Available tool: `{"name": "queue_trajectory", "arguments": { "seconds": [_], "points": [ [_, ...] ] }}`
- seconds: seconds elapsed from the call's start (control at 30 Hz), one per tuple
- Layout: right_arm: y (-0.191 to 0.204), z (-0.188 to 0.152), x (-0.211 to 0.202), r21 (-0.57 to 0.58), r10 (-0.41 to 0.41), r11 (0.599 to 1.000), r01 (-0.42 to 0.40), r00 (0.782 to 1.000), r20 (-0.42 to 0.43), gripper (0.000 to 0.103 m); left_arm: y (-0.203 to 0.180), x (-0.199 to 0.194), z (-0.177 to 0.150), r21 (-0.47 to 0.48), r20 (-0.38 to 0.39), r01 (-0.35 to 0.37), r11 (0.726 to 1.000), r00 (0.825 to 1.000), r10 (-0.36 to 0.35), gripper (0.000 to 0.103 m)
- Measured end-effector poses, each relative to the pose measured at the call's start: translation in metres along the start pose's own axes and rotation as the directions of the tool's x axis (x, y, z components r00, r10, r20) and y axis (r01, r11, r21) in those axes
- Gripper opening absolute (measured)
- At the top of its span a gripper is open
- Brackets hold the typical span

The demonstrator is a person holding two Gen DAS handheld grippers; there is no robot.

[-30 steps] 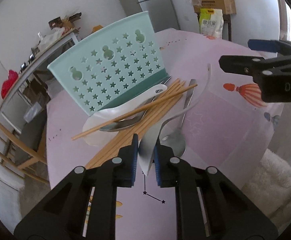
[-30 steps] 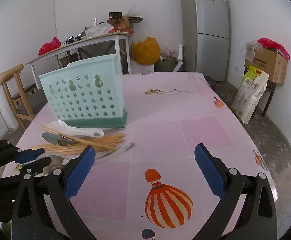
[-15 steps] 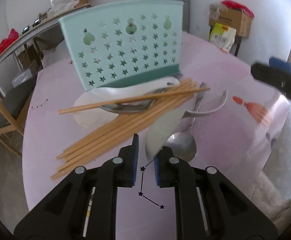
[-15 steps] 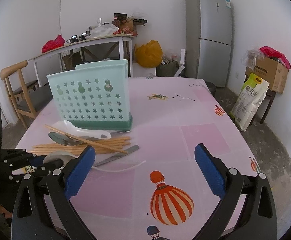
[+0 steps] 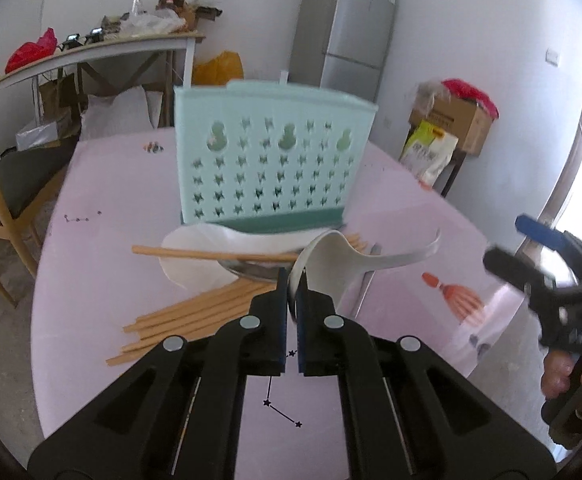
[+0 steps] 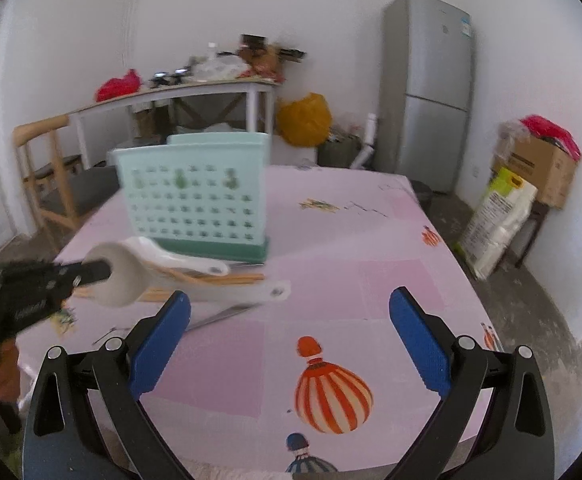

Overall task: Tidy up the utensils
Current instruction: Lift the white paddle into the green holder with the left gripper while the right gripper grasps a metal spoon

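One glossy white ladle [image 5: 333,264], bowl edge between left gripper [image 5: 291,292] pads.

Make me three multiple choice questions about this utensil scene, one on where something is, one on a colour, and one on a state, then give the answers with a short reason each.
1. Where do the wooden chopsticks lie?
A. inside the holder
B. on the table in front of the holder
C. on the chair

2. What colour is the utensil holder?
A. mint green
B. red
C. black

3. What is the state of the left gripper?
A. wide open
B. shut on the white spoon
C. shut on a chopstick

Answers:
1 B, they rest on the pink tablecloth before the holder.
2 A, its star-punched wall is mint green.
3 B, the spoon's bowl is pinched between its fingers, while the right gripper stands open.
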State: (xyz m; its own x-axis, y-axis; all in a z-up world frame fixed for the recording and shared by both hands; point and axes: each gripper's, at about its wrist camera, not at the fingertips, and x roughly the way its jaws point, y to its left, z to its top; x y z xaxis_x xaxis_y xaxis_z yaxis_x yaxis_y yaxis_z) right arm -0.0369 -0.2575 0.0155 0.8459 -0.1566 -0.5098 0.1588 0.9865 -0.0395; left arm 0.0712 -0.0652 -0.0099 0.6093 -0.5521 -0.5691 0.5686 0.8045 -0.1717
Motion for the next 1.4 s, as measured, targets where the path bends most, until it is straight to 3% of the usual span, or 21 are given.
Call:
{"name": "queue_trajectory", "arguments": {
  "seconds": [0.13, 0.27, 0.5, 0.7, 0.83, 0.9, 1.07, 1.2, 1.4],
  "points": [
    [0.024, -0.007, -0.008, -0.111, 0.108, 0.988, -0.109, 0.994, -0.015, 0.095, 0.001, -0.015, 0.003, -0.007, 0.028, -0.023, 1.0, 0.999, 0.024, 0.002],
    [0.062, -0.021, -0.004, -0.28, 0.176, 0.941, -0.189, 0.982, -0.072, 0.081, 0.007, -0.027, 0.0, -0.017, 0.037, -0.064, 0.998, 0.997, 0.064, 0.002],
    [0.106, -0.043, 0.027, -0.529, 0.127, 0.827, -0.191, 0.98, -0.155, 0.052, 0.028, -0.038, -0.007, -0.057, 0.03, -0.109, 0.992, 0.993, 0.11, 0.002],
    [0.124, -0.055, 0.039, -0.687, 0.096, 0.698, -0.201, 0.977, -0.189, 0.04, 0.042, -0.042, -0.01, -0.083, 0.033, -0.118, 0.99, 0.992, 0.121, 0.002],
    [0.135, -0.054, 0.042, -0.738, 0.082, 0.643, -0.207, 0.976, -0.202, 0.033, 0.049, -0.041, -0.013, -0.103, 0.027, -0.111, 0.988, 0.993, 0.114, 0.002],
    [0.139, -0.055, 0.045, -0.761, 0.066, 0.615, -0.207, 0.975, -0.212, 0.025, 0.052, -0.04, -0.013, -0.116, 0.025, -0.106, 0.988, 0.994, 0.109, 0.002],
    [0.148, -0.053, 0.056, -0.786, 0.027, 0.586, -0.197, 0.974, -0.224, 0.008, 0.058, -0.041, -0.014, -0.135, 0.026, -0.096, 0.986, 0.995, 0.101, 0.002],
    [0.154, -0.057, 0.056, -0.807, 0.0, 0.568, -0.162, 0.981, -0.196, 0.005, 0.06, -0.043, -0.015, -0.139, 0.029, -0.096, 0.986, 0.994, 0.101, 0.002],
    [0.152, -0.049, 0.046, -0.783, 0.022, 0.601, -0.161, 0.982, -0.185, 0.004, 0.057, -0.056, -0.012, -0.134, 0.06, -0.1, 0.986, 0.992, 0.109, 0.002]
  ]
}}
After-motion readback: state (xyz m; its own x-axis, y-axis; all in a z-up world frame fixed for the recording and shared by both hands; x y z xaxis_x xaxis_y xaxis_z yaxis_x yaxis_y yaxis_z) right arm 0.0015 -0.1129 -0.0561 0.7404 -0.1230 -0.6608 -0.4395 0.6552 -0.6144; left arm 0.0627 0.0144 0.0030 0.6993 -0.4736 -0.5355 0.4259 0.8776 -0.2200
